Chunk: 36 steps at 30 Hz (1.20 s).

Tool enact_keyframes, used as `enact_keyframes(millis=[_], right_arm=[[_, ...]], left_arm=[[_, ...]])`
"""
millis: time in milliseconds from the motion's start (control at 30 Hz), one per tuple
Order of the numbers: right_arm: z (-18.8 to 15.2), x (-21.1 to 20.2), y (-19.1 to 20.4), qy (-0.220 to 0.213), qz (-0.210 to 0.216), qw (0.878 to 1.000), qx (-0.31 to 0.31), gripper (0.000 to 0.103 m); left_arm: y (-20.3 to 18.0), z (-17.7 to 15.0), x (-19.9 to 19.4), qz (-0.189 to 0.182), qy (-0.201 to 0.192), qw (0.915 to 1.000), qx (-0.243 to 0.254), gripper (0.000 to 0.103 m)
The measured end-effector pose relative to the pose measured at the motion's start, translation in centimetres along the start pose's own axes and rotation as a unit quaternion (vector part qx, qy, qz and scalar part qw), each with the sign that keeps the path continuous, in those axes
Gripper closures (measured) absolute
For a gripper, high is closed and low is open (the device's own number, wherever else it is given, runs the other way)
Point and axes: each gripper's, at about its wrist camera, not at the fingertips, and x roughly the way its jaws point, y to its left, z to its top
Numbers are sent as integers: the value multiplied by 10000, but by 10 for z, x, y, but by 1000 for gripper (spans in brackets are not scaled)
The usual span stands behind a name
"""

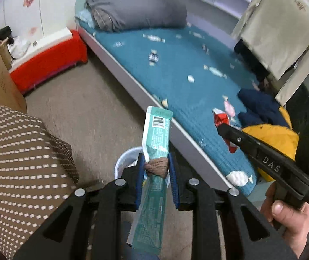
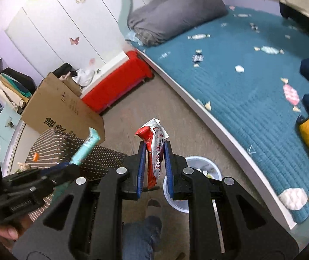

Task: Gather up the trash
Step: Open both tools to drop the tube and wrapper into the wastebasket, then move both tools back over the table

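A teal wrapper [image 1: 157,134] is being clamped by the left gripper [image 1: 156,169], a red-and-silver wrapper [image 2: 155,149] by the right gripper [image 2: 154,162]; a white trash bin [image 2: 177,203] is being seen just beneath both.

white bin [image 1: 122,162] — half hidden by tongs, bed [image 1: 176,69] blurred

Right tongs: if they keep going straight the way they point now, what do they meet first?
Probably the white trash bin on the floor, just beyond the right tongs holding the red-and-silver wrapper. Depth is unclear; they might pass its rim and reach bare floor.
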Motion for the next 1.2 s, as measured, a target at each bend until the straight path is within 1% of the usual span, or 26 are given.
enact_keyframes(millis=[167,200,233,267,300,333,367,467,500,533,567,600,667,800,933,1200], right_arm=[[-1,29,-12,265,31,9995,195,86],[-2,36,-15,339,68,9991,250,83],[-2,43,-18,402,93,9987,294,83],[-3,48,-19,450,82,9984,325,83],[-4,58,-26,573,74,9973,445,65],[-5,63,-31,624,102,9963,574,42],[-7,68,-39,625,172,9946,815,33],[-12,70,-51,617,293,9910,1154,30],[-13,69,-52,615,275,9906,1192,22],[-14,67,-52,598,236,9908,1189,11],[-16,63,-51,570,185,9913,1174,8],[-16,61,-51,552,150,9914,1173,6],[-17,55,-49,521,2,9918,1170,6],[-18,40,-43,410,-154,9930,1095,6],[-16,24,-28,265,-146,9947,980,6],[-8,-17,24,-120,-59,9985,536,6]], left_arm=[[1,4,36,10,405,9992,-8,81],[1,6,45,28,520,9986,6,80],[2,7,51,44,576,9983,-5,80],[4,10,55,42,600,9982,-28,67],[4,12,58,20,588,9983,-45,51],[7,14,60,33,548,9985,-65,20],[9,17,59,120,449,9989,-95,12],[10,21,51,187,270,9994,-116,12],[11,22,48,218,244,9994,-128,12],[14,22,41,275,164,9994,-156,12],[15,23,37,281,110,9994,-176,11],[17,22,31,273,47,9994,-203,11],[21,21,19,272,-45,9993,-260,11],[28,17,-3,260,-216,9990,-295,11],[30,9,-33,278,-506,9980,-252,11],[35,-4,-89,347,-1036,9940,-100,11]])
